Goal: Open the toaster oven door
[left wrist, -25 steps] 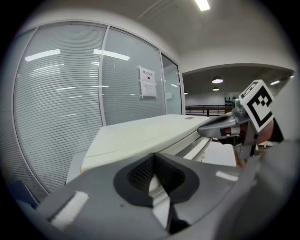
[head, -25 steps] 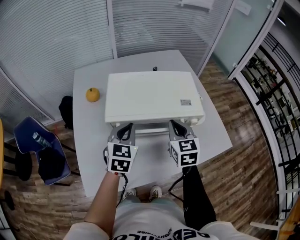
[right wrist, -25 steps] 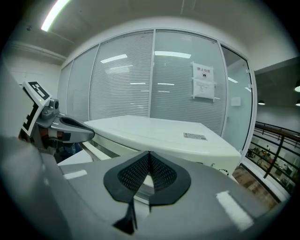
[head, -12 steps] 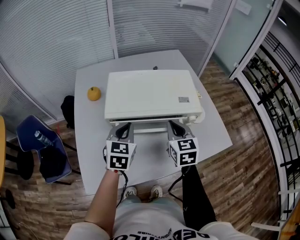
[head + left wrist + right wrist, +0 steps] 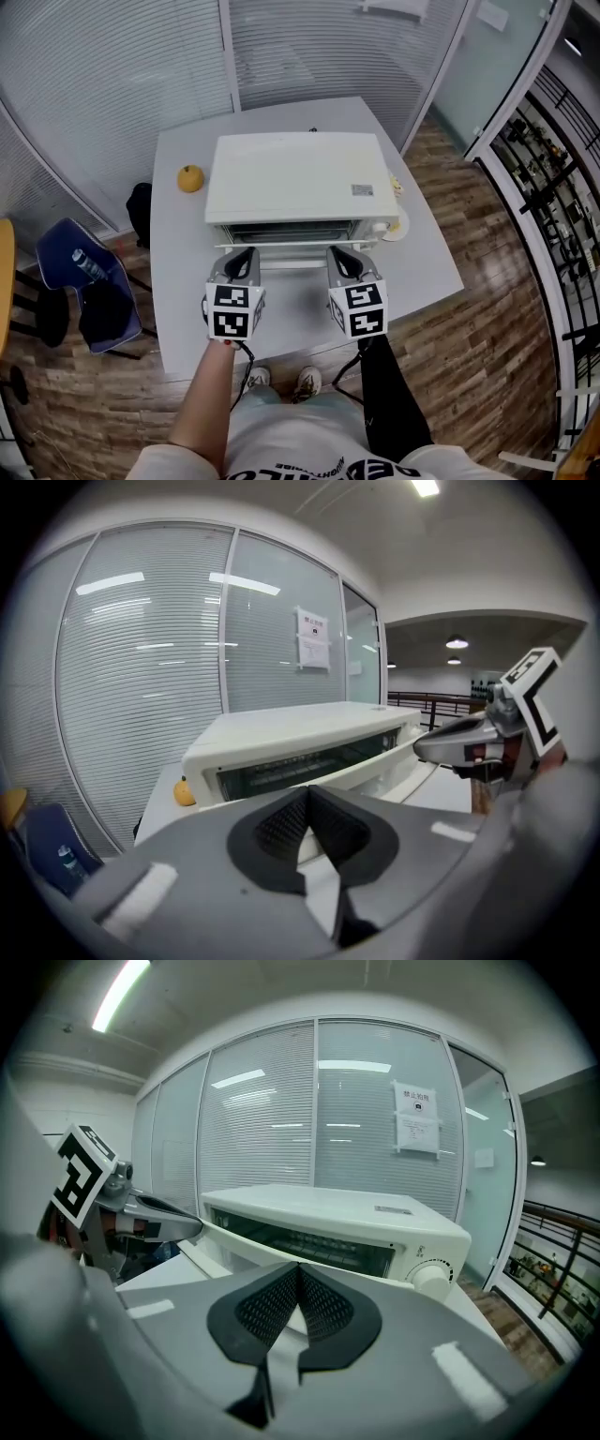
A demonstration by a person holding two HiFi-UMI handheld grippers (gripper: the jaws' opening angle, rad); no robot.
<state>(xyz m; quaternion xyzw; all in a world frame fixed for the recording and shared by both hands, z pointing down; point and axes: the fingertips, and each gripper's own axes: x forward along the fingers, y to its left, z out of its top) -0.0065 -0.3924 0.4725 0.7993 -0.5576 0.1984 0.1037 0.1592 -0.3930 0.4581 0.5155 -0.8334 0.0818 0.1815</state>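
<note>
L gripper (image 5: 307, 829) & R gripper (image 5: 297, 1309) both clamped tight on door handle (image 5: 292, 245), side by side; door (image 5: 373, 761) tilted partly open just ahead; toaster oven (image 5: 295, 176) beyond, on table (image 5: 178, 281); orange fruit (image 5: 190, 177) further off, left of L gripper.

Readable text: none | wall notice (image 5: 415, 1119), upper right: print too small | toaster oven (image 5: 291, 173) top sticker (image 5: 363, 190): illegible
</note>
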